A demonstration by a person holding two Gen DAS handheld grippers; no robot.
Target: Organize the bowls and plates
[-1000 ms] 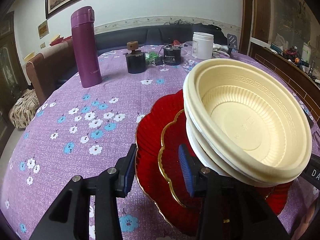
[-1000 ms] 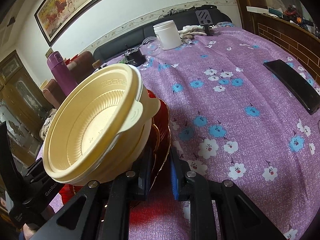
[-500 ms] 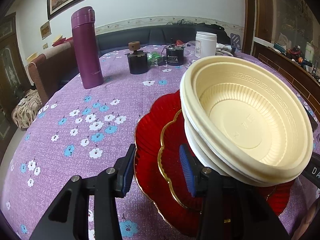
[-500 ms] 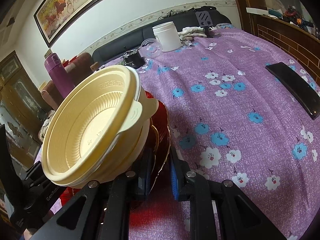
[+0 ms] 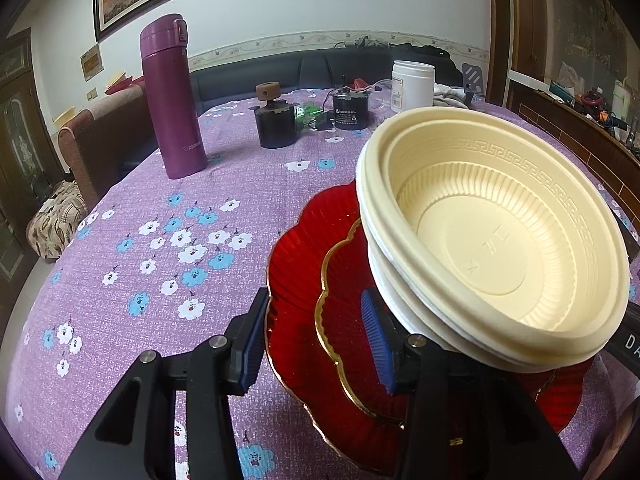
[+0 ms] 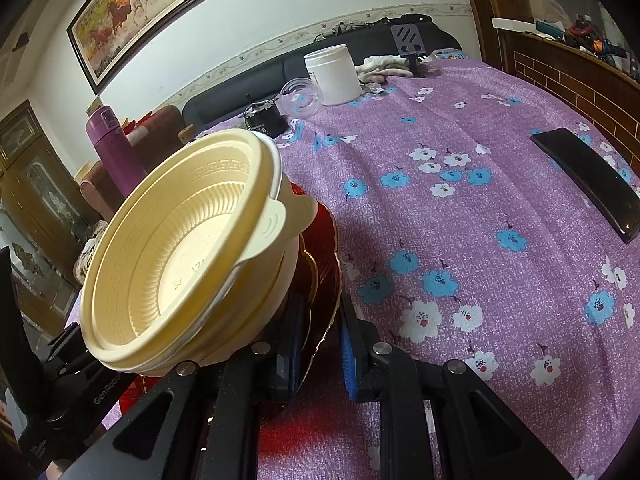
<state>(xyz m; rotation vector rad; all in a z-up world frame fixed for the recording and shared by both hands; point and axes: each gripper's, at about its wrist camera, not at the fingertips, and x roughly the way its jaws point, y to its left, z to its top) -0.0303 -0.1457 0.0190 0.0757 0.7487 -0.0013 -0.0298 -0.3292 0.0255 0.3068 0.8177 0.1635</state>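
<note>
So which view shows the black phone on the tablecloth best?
The right wrist view: the black phone lies in full sight on the tablecloth at right. In the left wrist view the cream bowls hide nearly all of it.

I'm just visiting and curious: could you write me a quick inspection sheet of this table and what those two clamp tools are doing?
Surface: purple floral tablecloth.
Job's things: cream bowls nested on stacked red plates.
Clutter: purple flask, white jar, black slab, small dark containers.
Grippers: left gripper straddles the plates' rim, pads apart; right gripper clamps the rim.
Cables: thin wires by the far containers.
Surroundings: dark sofa, framed painting.
</note>
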